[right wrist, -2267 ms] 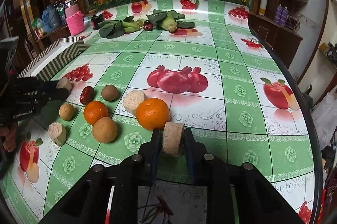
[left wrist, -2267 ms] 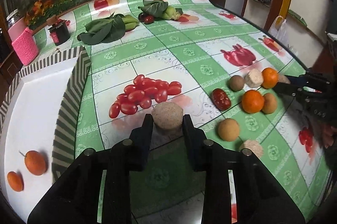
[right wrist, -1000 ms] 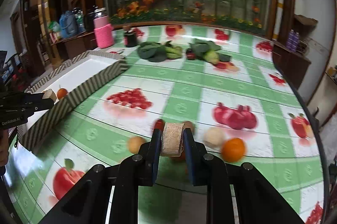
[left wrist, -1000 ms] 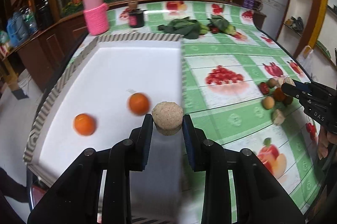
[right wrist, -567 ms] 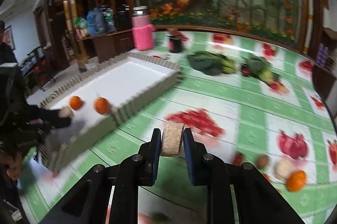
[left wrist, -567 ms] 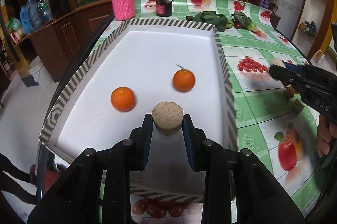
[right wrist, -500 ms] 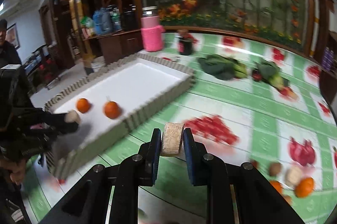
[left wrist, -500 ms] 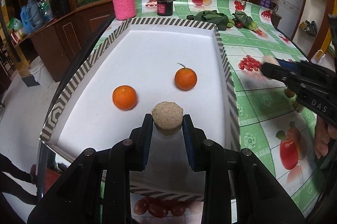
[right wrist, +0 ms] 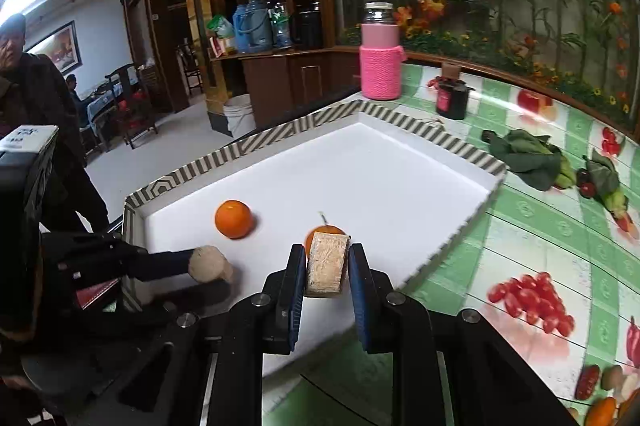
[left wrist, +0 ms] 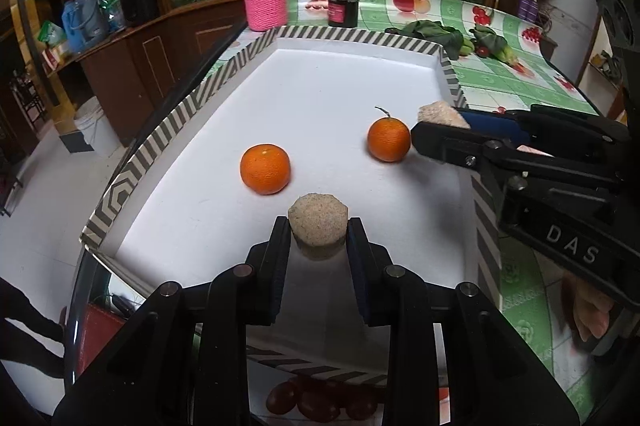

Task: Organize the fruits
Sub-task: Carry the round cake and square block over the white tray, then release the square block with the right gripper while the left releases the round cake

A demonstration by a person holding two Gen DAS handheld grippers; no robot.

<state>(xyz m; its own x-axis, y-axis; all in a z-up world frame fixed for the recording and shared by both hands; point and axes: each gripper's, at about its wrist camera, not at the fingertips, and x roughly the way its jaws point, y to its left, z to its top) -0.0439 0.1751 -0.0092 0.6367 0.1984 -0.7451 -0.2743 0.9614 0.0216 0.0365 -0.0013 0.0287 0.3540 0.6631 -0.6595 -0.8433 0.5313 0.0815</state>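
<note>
My left gripper (left wrist: 318,232) is shut on a round beige fruit piece (left wrist: 318,222) and holds it over the near end of the white tray (left wrist: 340,94) with striped walls. Two oranges (left wrist: 265,169) (left wrist: 389,140) lie in the tray. My right gripper (right wrist: 325,272) is shut on a beige cut fruit chunk (right wrist: 326,268) over the tray's right side, close to the stemmed orange (right wrist: 320,232). It shows in the left wrist view (left wrist: 436,124) beside that orange. The left gripper shows in the right wrist view (right wrist: 208,266) with its beige piece (right wrist: 208,264).
A pink-sleeved jar (left wrist: 265,0) and a small dark jar (left wrist: 342,10) stand behind the tray. Green leafy vegetables (right wrist: 528,154) lie on the fruit-print tablecloth (right wrist: 560,246). Loose fruits (right wrist: 604,392) remain at the far right. A person (right wrist: 24,98) stands at the left.
Both grippers, each holding its beige piece, have swung from the loose fruit pile to over the tray. The right gripper has moved in beside the stemmed orange.
</note>
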